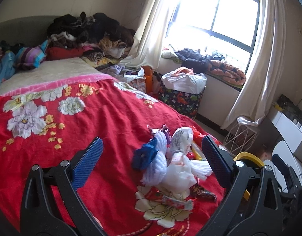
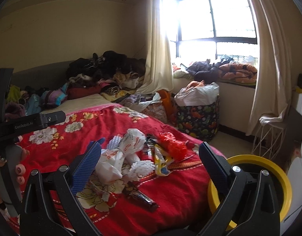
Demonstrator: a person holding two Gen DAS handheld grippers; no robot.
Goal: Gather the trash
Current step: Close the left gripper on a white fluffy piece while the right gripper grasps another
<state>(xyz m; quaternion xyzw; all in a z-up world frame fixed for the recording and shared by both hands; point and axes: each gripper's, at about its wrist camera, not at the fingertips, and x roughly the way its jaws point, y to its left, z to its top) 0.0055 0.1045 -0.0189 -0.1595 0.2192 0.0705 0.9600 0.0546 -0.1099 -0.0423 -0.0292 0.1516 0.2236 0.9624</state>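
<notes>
Left wrist: left tongs [image 1: 151,162] spread wide, hovering above trash pile [image 1: 170,163].

We see the trash as a loose heap [image 1: 170,161] near the foot corner of a bed, lying on the red flowered blanket [image 1: 92,118]. At its centre sit crumpled white plastic bags with red print [image 2: 119,153] and white foam fruit nets [image 1: 158,163], one beside a crushed blue scrap [image 1: 144,156]. A red mesh net [image 2: 173,147] and a yellow wrapper [image 2: 160,162] lie on the window side of the heap. Nearer us, a dark brown wrapper [image 2: 141,196] lies flat and apart from a red-and-white wrapper [image 1: 170,199]. A yellow-rimmed bin [image 2: 268,177] stands on the floor just beside the bed corner.
</notes>
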